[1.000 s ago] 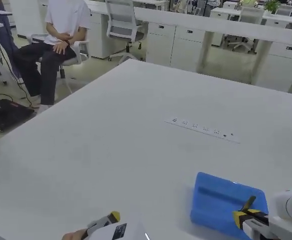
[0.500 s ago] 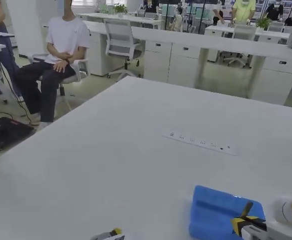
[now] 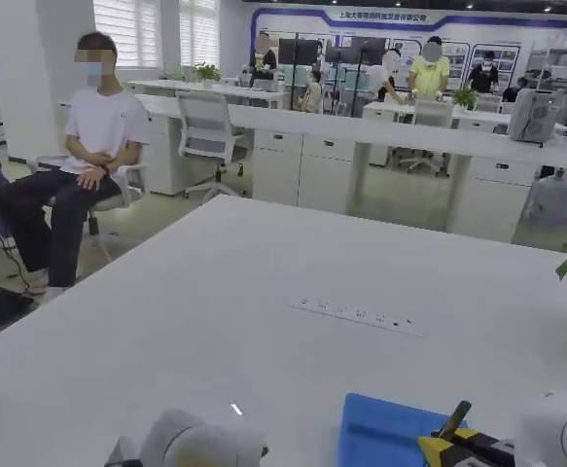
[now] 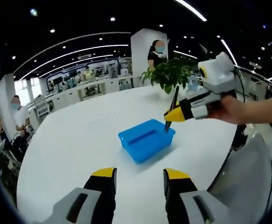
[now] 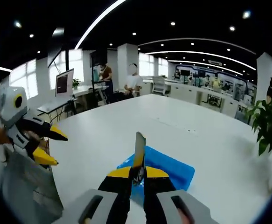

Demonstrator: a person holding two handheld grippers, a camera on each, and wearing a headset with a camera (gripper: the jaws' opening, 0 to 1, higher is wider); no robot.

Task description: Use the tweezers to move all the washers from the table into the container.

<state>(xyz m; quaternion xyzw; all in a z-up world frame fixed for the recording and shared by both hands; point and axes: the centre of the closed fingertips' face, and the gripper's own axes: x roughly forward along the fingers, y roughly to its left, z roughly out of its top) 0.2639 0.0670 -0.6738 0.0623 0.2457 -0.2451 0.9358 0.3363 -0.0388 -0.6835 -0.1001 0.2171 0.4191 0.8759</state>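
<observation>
A blue container (image 3: 385, 433) sits on the white table near its front edge; its inside is hidden from here. My right gripper (image 5: 138, 173) is shut on the tweezers (image 5: 139, 148), which point forward over the container (image 5: 170, 170). From the left gripper view the right gripper (image 4: 174, 115) holds the tweezers (image 4: 171, 106) tip-down above the container's (image 4: 147, 139) right end. My left gripper (image 4: 139, 174) is open and holds nothing, a short way back from the container. It also appears at the left of the right gripper view, the left gripper (image 5: 51, 147) with jaws apart.
A socket strip (image 3: 356, 314) is set into the table (image 3: 215, 321) behind the container. A person sits on a chair (image 3: 88, 165) past the table's left edge. A potted plant (image 4: 168, 74) stands at the table's far right. Office desks fill the background.
The head camera has tilted up, so the table and container sit lower in the picture. The tweezers stay over the container's right side. The left gripper's white body now rises at the bottom.
</observation>
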